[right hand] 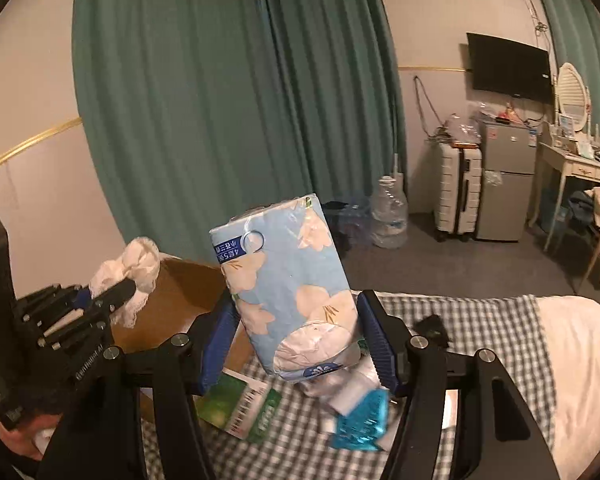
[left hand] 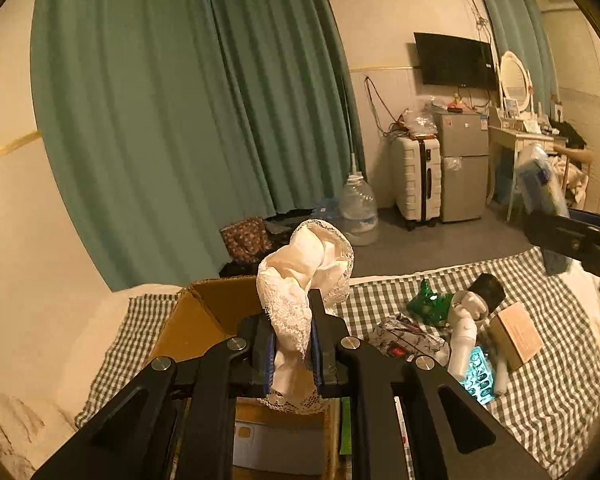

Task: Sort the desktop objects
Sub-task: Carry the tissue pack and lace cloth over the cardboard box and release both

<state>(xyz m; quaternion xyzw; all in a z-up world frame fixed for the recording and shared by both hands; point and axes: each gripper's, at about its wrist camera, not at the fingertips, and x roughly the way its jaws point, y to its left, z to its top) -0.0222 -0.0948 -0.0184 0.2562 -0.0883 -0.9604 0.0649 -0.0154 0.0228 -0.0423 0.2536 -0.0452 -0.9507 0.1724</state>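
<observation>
**Both grippers loaded, box next**

So, working left to right: your left gripper (left hand: 292, 344) is clamped on a bunched white lace cloth (left hand: 306, 276), its jaws drawn nearly together on the fabric, and it hangs above the open cardboard box (left hand: 204, 316) at the left end of the checked blanket (left hand: 540, 376). You can judge that cloth to be nearly sorted; it only needs lowering into the box and letting go.

Further right, your right gripper (right hand: 298, 344) holds a blue floral tissue pack (right hand: 288, 284) between its blue pads, jaws set wide to fit it, tilted and lifted clear of the blanket. The box sits to its left, so that pack probably has a short crossing to make.

The sorting looks far from finished. To the right of the box a pile is left on the blanket: a green glossy wrapper (left hand: 430, 302), a white plastic bottle (left hand: 466, 328), a black phone-like slab (left hand: 486, 290), a small brown carton (left hand: 516, 334) and a teal blister pack (left hand: 478, 372). What already lies inside the box you cannot make out properly.
</observation>
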